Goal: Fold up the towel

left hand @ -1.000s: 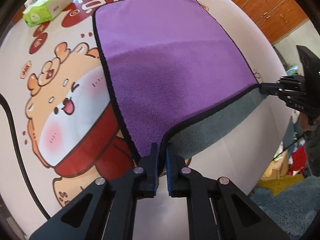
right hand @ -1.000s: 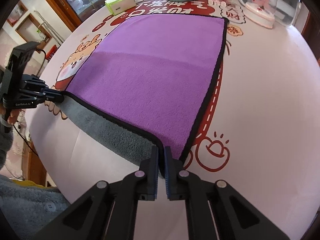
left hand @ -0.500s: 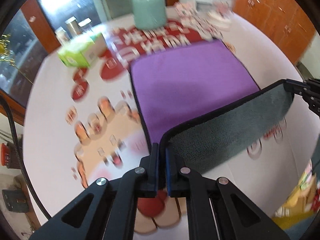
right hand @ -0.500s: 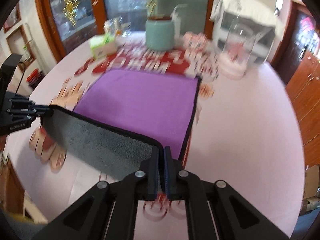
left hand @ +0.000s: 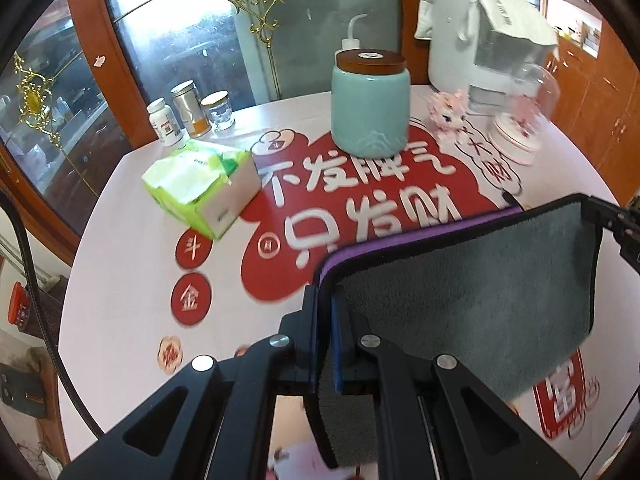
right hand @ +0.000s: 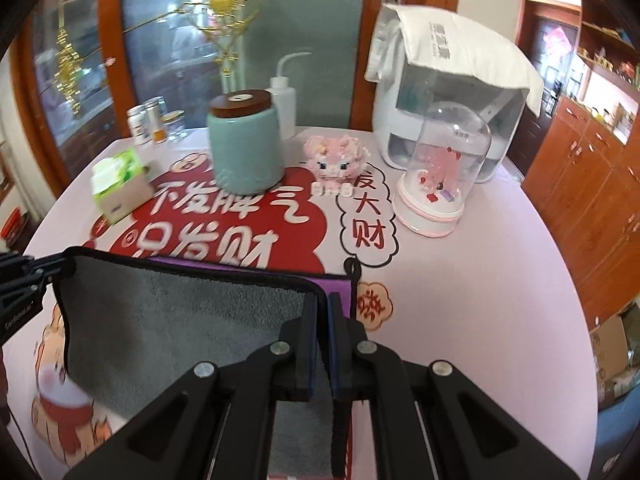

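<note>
Pink printed table (left hand: pixel 132 264) spreads ahead of both grippers, left (left hand: pixel 325 334) and right (right hand: pixel 323 340), each clamped on a raised towel (left hand: pixel 472 304) corner.

The towel (left hand: pixel 472 304) is two-sided, grey fleece on one face and purple on the other, with a black bound edge all round. One edge is lifted clear of the table and stretched taut, the grey face turned up and toward the cameras. A thin strip of purple (right hand: pixel 256 276) shows beyond it, lying flat toward the table's far edge.
</note>
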